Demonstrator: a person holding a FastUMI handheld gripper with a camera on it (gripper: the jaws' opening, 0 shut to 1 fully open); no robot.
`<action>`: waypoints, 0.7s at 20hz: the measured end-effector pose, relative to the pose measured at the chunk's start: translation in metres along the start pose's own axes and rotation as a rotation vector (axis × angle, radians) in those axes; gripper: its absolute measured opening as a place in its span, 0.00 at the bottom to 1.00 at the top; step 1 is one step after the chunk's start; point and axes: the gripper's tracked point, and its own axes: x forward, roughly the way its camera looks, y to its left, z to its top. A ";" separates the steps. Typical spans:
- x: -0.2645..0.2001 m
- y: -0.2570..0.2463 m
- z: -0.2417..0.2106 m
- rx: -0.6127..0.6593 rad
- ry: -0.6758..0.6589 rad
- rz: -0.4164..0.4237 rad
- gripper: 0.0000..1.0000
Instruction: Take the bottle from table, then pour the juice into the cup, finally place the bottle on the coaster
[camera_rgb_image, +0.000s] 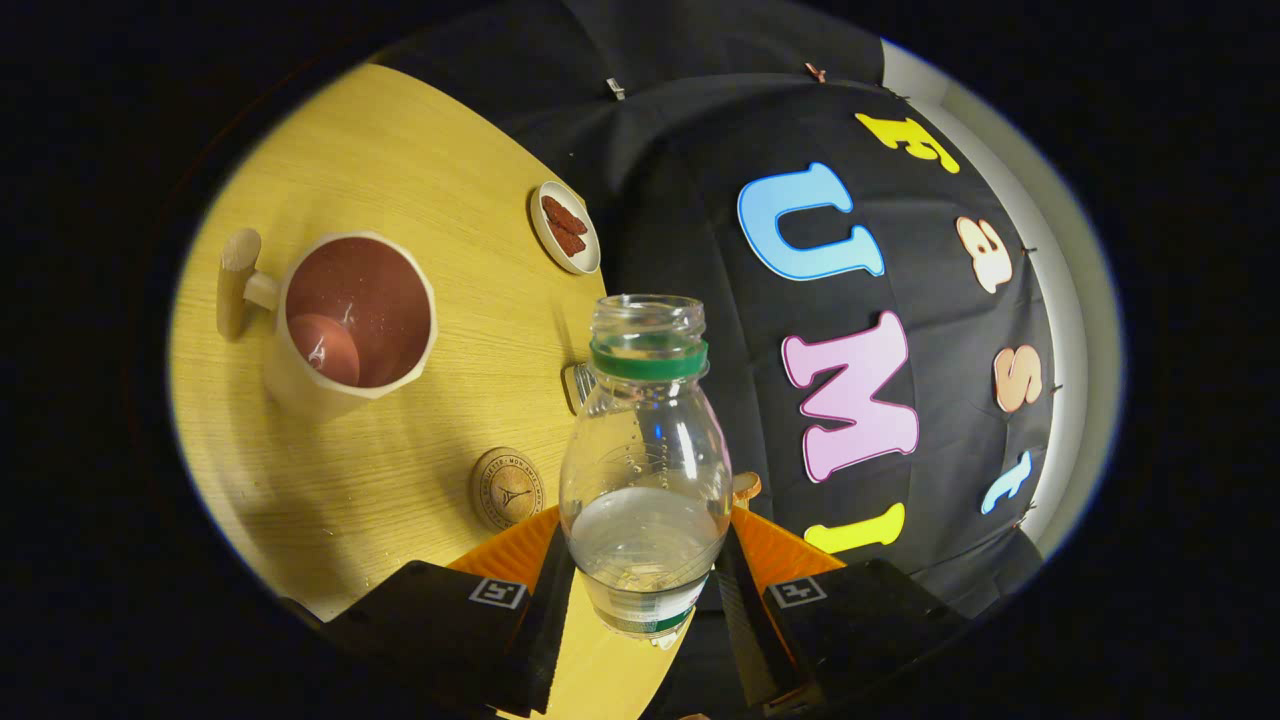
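The gripper (645, 590) is clamping both fingers on the uncapped bottle (645, 450), tilting and risking spillage short of the cup (350, 325) beyond.

Tool (645, 590) clamps uncapped bottle (645, 450) beside cup (355, 320).

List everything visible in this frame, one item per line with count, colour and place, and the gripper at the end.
bottle: 1, clear plastic with a green neck ring, uncapped, part full of clear liquid, held between the fingers
cup: 1, cream outside, reddish-brown inside, with a wooden handle, on the table beyond the fingers
coaster: 1, round, wooden, on the table between the cup and the bottle
small dish: 1, white, holding red pieces, at the table's far edge
metal object: 1, silvery, just behind the bottle, cannot tell what it is
table: 1, light wood
gripper: 1, both fingers pressed on the bottle's lower body
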 end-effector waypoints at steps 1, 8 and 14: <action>0.001 0.001 0.002 -0.025 -0.008 0.000 0.72; 0.010 0.018 0.016 -0.189 -0.075 0.011 0.72; 0.015 0.032 0.018 -0.306 -0.104 0.032 0.72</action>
